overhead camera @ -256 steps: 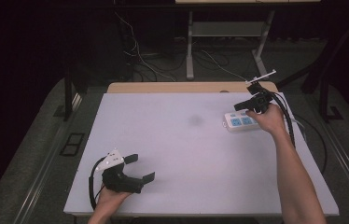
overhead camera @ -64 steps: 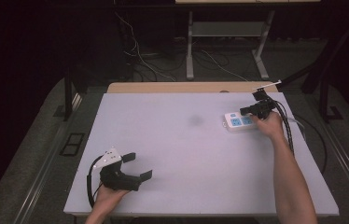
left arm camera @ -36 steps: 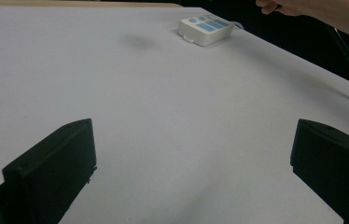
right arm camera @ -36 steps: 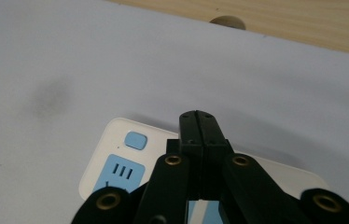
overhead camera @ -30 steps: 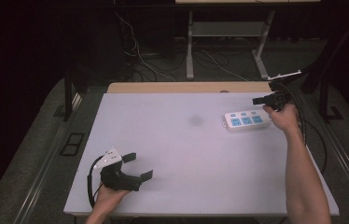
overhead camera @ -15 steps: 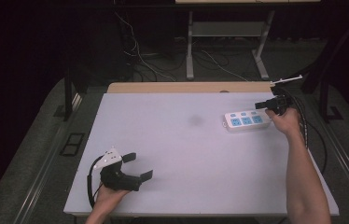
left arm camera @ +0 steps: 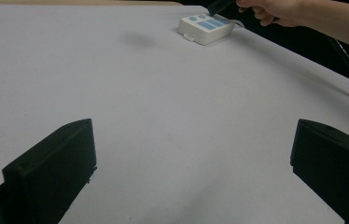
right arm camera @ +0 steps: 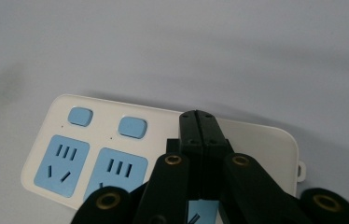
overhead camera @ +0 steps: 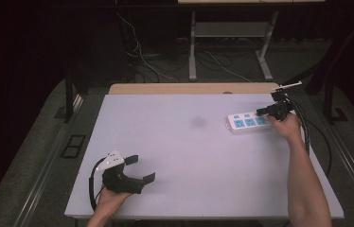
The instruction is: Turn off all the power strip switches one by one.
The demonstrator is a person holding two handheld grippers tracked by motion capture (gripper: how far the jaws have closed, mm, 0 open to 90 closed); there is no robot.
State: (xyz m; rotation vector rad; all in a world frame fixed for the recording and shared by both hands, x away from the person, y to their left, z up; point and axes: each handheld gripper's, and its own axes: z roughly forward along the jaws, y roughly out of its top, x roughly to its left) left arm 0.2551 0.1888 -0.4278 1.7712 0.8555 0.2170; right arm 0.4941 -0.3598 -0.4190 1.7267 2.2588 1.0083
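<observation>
Right tongs [right arm camera: 202,122], pressed together, poised over the power strip [overhead camera: 248,122] at right; left tongs [overhead camera: 140,169] spread, lower left, on the surface [overhead camera: 189,156].

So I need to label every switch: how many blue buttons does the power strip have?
2 show on the power strip: a left button and a middle button. A third may hide behind the shut right tongs.

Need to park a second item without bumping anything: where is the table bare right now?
The whole middle of the table is bare, from the left gripper at the near left corner across to the power strip. The near right holds only the forearm. Crowded: the far right corner, with the right gripper over the strip.
</observation>
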